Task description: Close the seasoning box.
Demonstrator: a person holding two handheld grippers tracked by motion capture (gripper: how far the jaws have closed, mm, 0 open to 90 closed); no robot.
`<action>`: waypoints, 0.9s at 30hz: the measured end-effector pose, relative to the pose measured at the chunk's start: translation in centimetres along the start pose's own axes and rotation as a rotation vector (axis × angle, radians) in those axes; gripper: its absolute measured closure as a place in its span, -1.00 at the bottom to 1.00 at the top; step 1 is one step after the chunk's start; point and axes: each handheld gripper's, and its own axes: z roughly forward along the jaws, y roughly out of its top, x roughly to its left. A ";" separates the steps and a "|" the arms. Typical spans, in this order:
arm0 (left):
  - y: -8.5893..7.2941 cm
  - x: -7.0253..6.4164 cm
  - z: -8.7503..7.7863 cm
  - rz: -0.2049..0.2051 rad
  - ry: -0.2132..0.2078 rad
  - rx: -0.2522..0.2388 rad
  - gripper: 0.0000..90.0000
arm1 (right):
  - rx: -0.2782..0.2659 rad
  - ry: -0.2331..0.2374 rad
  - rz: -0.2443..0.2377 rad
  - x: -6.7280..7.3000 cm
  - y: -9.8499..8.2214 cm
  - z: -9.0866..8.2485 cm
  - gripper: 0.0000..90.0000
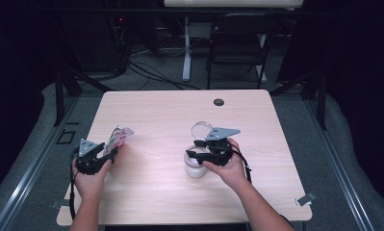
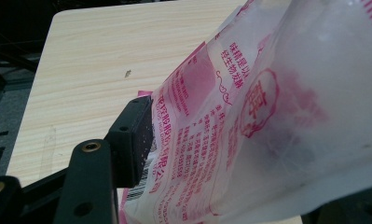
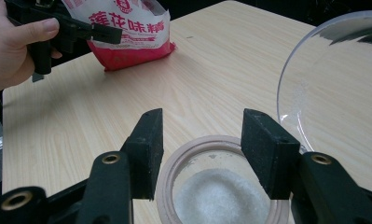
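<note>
A pink and white printed packet (image 1: 120, 137) stands on the wooden table (image 1: 180, 108) at the left, its bottom edge on the surface (image 3: 132, 51). My left gripper (image 1: 110, 149) has the packet (image 2: 249, 116) between its jaws. One black pad (image 2: 139, 135) lies beside the film and the other is hidden behind it. My right gripper (image 3: 202, 135) hangs open just above a glass jar (image 3: 174, 163) with white powder (image 3: 221, 196) inside. The jar's clear hinged lid (image 3: 333, 84) stands swung up. In the high view the right gripper (image 1: 193, 153) is over the jar (image 1: 195, 169) near the table's middle.
A small black round cap (image 1: 219, 102) sits in the tabletop near the far edge. A dark folding chair (image 1: 237, 43) and cables stand on the floor beyond the table. A metal clip (image 1: 305, 198) is at the front right corner.
</note>
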 end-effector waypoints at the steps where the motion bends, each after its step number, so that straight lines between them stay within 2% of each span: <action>1: 0.0 0.0 0.0 -0.001 -0.001 -0.001 -0.04 | 0.001 0.000 0.000 0.0 0.0 0.0 0.08; 10: 0.1 -0.1 -0.1 -0.003 -0.004 -0.004 -0.04 | 0.000 0.000 -0.001 0.0 0.0 0.0 0.08; 16: 0.4 -0.5 -0.5 -0.004 -0.025 -0.022 -0.04 | -0.005 -0.002 0.002 0.0 0.0 0.0 0.08; 19: 0.6 -1.0 -0.8 0.013 -0.034 -0.037 -0.05 | -0.002 -0.004 0.000 0.0 0.0 0.0 0.08; 24: 1.2 -2.2 -1.6 0.082 -0.042 -0.048 -0.05 | -0.009 -0.005 0.003 0.0 0.0 0.0 0.08; 27: 1.4 -2.8 -1.9 0.099 -0.058 -0.060 -0.05 | -0.015 -0.006 0.005 0.0 0.0 -0.1 0.08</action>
